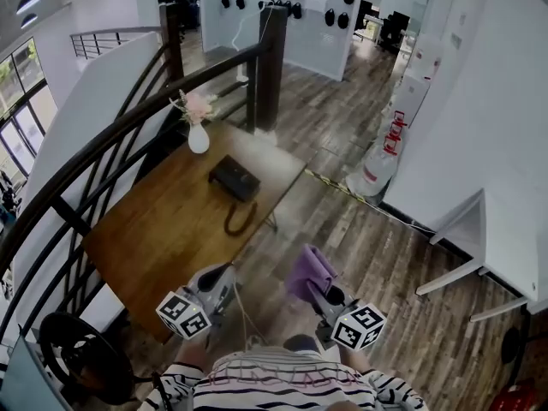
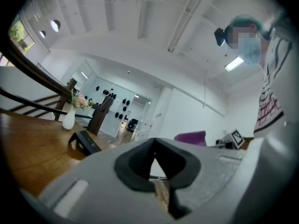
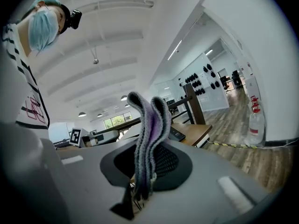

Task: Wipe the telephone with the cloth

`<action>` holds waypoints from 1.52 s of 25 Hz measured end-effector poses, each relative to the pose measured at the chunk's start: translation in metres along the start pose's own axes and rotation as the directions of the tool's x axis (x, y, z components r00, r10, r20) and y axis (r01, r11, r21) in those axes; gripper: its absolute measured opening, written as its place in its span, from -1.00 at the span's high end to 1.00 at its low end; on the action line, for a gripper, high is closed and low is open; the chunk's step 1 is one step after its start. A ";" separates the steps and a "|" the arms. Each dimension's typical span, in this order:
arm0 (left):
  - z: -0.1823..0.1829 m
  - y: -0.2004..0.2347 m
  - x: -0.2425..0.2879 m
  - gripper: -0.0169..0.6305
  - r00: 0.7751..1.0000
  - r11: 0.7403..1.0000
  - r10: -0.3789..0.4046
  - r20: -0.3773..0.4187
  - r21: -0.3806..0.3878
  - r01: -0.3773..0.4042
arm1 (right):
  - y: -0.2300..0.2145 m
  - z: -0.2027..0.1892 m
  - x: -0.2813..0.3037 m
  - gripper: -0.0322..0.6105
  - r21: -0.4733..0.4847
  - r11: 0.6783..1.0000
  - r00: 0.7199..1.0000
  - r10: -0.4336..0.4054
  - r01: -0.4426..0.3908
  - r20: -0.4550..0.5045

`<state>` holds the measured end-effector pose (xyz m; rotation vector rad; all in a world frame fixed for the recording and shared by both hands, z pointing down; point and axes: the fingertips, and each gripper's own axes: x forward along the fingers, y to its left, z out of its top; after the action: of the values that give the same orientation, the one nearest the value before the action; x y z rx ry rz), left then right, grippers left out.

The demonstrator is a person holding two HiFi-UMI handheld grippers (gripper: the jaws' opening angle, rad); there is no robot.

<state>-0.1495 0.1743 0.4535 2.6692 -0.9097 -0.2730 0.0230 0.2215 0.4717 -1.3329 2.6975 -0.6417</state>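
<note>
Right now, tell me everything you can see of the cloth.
The cloth is purple with greyish edges, a soft, knitted-looking fabric. It is folded into layers and pinched between the shut jaws of the right gripper, standing upright out of them with rounded folds on top. It is held over the wooden floor, short of the table, and touches only the jaws.

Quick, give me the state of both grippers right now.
The left gripper is shut, with nothing between its jaws.
The right gripper is shut on the purple cloth.
</note>
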 end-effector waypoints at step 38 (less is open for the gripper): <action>-0.028 0.076 0.229 0.95 0.847 0.863 0.504 0.172 -0.066 -0.500 | -0.263 0.098 0.140 0.77 0.047 0.870 0.840 0.486 -0.490 -0.241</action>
<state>-0.0059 -0.0188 0.4878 2.2995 -1.6107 -0.4015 0.1551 -0.0613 0.5036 -0.5339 3.0587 -0.7605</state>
